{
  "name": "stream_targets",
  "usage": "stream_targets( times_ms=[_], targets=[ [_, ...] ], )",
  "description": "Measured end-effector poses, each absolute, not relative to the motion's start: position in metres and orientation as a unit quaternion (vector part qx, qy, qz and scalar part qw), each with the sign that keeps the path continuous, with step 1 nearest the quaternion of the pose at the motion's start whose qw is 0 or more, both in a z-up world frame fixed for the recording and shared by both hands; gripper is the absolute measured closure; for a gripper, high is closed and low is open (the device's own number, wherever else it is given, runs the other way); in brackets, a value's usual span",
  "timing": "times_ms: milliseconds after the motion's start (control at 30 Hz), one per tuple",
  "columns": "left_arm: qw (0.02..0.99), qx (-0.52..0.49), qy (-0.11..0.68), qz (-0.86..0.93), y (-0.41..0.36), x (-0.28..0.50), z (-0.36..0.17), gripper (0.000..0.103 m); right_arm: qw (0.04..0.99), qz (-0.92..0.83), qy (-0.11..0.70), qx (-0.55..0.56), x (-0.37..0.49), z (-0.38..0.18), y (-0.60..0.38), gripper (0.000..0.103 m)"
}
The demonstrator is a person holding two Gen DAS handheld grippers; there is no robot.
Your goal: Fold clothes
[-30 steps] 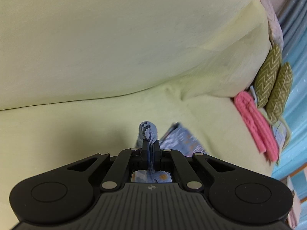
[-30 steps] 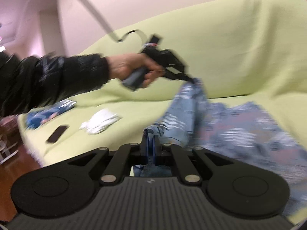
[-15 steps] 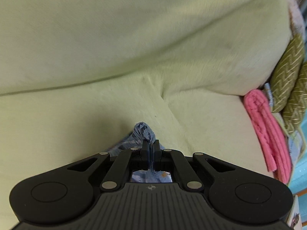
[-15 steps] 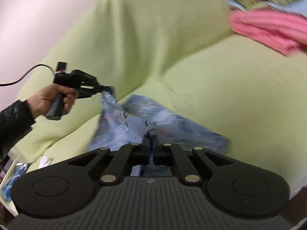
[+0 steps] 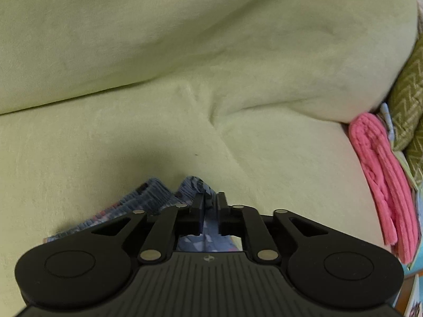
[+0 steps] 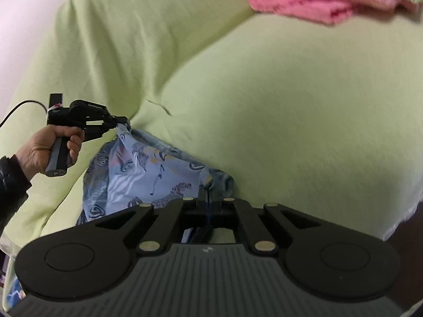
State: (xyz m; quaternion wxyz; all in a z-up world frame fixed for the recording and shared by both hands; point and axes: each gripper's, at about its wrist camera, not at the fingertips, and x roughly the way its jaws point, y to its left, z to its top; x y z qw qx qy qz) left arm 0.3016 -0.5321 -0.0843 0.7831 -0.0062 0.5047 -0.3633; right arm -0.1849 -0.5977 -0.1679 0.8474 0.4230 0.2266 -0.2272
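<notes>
Blue printed cloth (image 6: 148, 174) on the green sofa (image 6: 290, 105), one corner let go, one still pinched.

The left gripper (image 5: 210, 200) has its jaws a little apart, having just been opening; cloth lies in the gap and bunches in front of the tips, but the fingers (image 5: 197, 204) no longer press on it. The right gripper (image 6: 207, 198) has its jaws together, clamped on a bunched corner of the cloth. The cloth lies spread on the seat between the two. In the right view, a hand (image 6: 50, 145) grips the left gripper's handle. A pink towel (image 5: 383, 185) lies folded at the seat's far end, beside an olive cushion (image 5: 407, 111).
</notes>
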Motion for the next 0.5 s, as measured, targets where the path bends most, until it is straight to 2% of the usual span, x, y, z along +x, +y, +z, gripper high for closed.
stream_targets(
  times_ms=[33, 67, 133, 233, 433, 467, 500],
  targets=[
    [0.788, -0.013, 0.501, -0.359, -0.528, 0.304, -0.083, 0.067, 0.844, -0.234, 0.229, 0.424, -0.184, -0.169, -0.600, 0.100],
    [0.793, -0.020, 0.495, -0.354, -0.522, 0.307, -0.081, 0.059, 0.843, -0.241, 0.230, 0.423, -0.185, -0.169, -0.601, 0.097],
    [0.799, -0.036, 0.485, -0.354, -0.509, 0.314, -0.074, 0.054, 0.843, -0.253, 0.230, 0.416, -0.186, -0.165, -0.602, 0.096],
    [0.808, -0.039, 0.473, -0.349, -0.488, 0.324, -0.062, 0.053, 0.846, -0.262, 0.227, 0.405, -0.187, -0.162, -0.600, 0.095],
    [0.800, 0.021, 0.462, -0.383, -0.444, 0.320, -0.046, 0.051, 0.874, -0.275, 0.211, 0.341, -0.185, -0.138, -0.576, 0.083],
    [0.797, 0.038, 0.460, -0.390, -0.438, 0.316, -0.047, 0.051, 0.879, -0.267, 0.212, 0.333, -0.183, -0.135, -0.571, 0.079],
    [0.792, 0.059, 0.459, -0.398, -0.433, 0.312, -0.048, 0.051, 0.884, -0.258, 0.214, 0.325, -0.180, -0.131, -0.565, 0.070]
  ],
)
